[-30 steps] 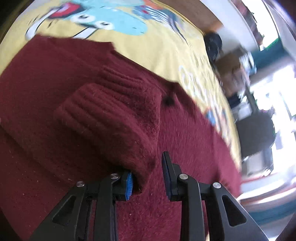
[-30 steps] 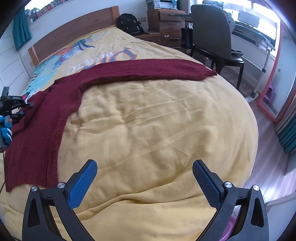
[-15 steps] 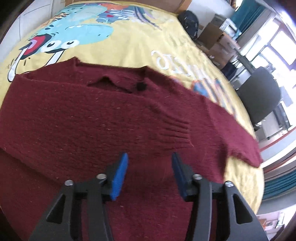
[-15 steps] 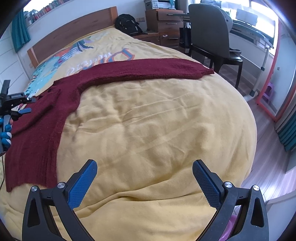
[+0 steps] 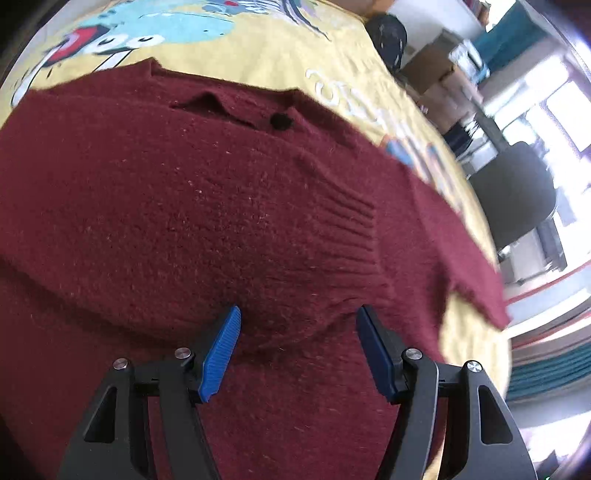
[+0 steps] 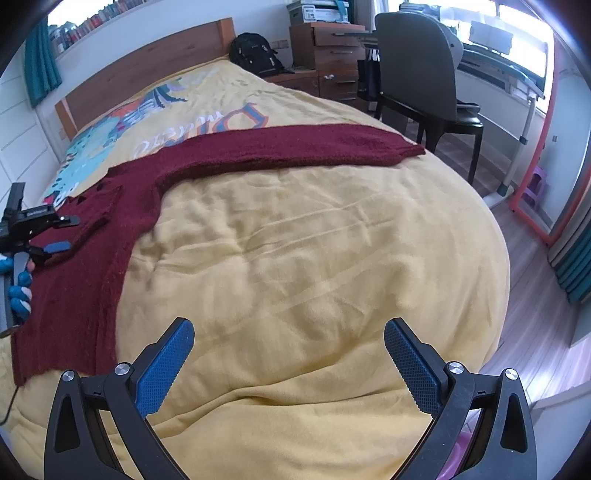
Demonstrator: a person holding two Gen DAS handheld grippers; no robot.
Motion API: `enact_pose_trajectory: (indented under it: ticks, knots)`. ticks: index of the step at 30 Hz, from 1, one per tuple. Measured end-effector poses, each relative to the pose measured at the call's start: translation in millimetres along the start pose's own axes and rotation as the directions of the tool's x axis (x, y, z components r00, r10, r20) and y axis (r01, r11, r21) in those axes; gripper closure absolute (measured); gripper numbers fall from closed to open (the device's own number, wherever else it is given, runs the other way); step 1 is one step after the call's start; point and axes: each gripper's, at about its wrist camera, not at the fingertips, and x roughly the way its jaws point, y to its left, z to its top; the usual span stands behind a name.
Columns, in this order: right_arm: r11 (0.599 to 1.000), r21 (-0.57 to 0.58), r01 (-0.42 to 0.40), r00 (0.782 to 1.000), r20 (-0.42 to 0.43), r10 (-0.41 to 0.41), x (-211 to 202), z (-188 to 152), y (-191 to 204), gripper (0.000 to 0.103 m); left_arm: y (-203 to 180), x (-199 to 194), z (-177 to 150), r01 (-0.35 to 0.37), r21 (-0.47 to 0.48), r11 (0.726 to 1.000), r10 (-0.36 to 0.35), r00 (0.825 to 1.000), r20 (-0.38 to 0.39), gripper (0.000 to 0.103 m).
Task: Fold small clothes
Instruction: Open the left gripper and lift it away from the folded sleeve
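Note:
A dark red knitted sweater [image 5: 184, 206] lies flat on the yellow bedspread [image 6: 314, 258]. One sleeve is folded across the body, its ribbed cuff [image 5: 351, 236] lying on the chest. The other sleeve [image 6: 295, 147] stretches out toward the bed's right edge. My left gripper [image 5: 297, 350] is open and empty, just above the folded sleeve; it also shows in the right wrist view [image 6: 51, 236]. My right gripper [image 6: 288, 358] is open and empty over bare bedspread, well right of the sweater's body [image 6: 74, 280].
The bedspread has a cartoon print [image 5: 155, 33] near the wooden headboard [image 6: 147, 74]. A black backpack [image 6: 255, 51], drawers [image 6: 328, 55] and a grey chair [image 6: 417, 77] stand to the bed's right. Wooden floor [image 6: 535, 295] lies beyond the bed's edge.
My left gripper let go of the sleeve cuff, which now lies flat across the sweater's chest, and its jaws opened wider. The right gripper stayed nearly still.

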Motion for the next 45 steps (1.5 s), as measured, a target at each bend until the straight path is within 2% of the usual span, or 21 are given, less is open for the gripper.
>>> enact_pose_trajectory:
  ticks: [6,11,12,18,22,28,32,36,39,45]
  knots:
    - [1.0,0.002,-0.009,1.0,0.024,0.009,-8,5,2,0.0,7,-50,-3,-0.064,0.045,0.997,0.06,0.995,0.073,0.044]
    - [1.0,-0.009,-0.028,0.999,0.026,0.029,-16,9,10,0.0,10,-85,-32,-0.101,0.055,0.993,0.094,0.989,0.11,0.044]
    - [0.999,-0.013,-0.032,0.999,0.028,0.032,-17,8,12,0.0,-2,-81,-37,-0.111,0.059,0.992,0.104,0.988,0.111,0.044]
    - [0.998,-0.021,-0.067,0.997,0.048,0.068,-30,5,25,0.0,4,-112,-73,-0.199,0.098,0.975,0.187,0.974,0.127,0.044]
    - [0.997,-0.032,-0.075,0.995,0.062,0.077,-40,2,32,0.0,16,-141,-99,-0.239,0.081,0.968,0.224,0.961,0.161,0.044]
    - [0.995,-0.045,-0.092,0.994,0.06,0.095,-47,2,35,0.0,45,-194,-142,-0.306,0.008,0.952,0.297,0.928,0.224,0.044]
    - [0.993,-0.054,-0.106,0.992,0.061,0.109,-49,1,36,0.0,62,-218,-166,-0.335,-0.039,0.941,0.335,0.912,0.237,0.044]
    - [0.99,-0.041,-0.137,0.989,0.046,0.139,-43,3,34,0.0,73,-235,-184,-0.351,-0.072,0.934,0.358,0.902,0.243,0.043]
    - [0.989,-0.027,-0.144,0.989,0.043,0.145,-40,3,31,0.0,78,-244,-194,-0.36,-0.096,0.928,0.373,0.895,0.245,0.036]
    - [0.99,-0.008,-0.144,0.989,0.032,0.144,-33,5,21,0.0,84,-250,-197,-0.36,-0.132,0.924,0.382,0.893,0.237,0.036]
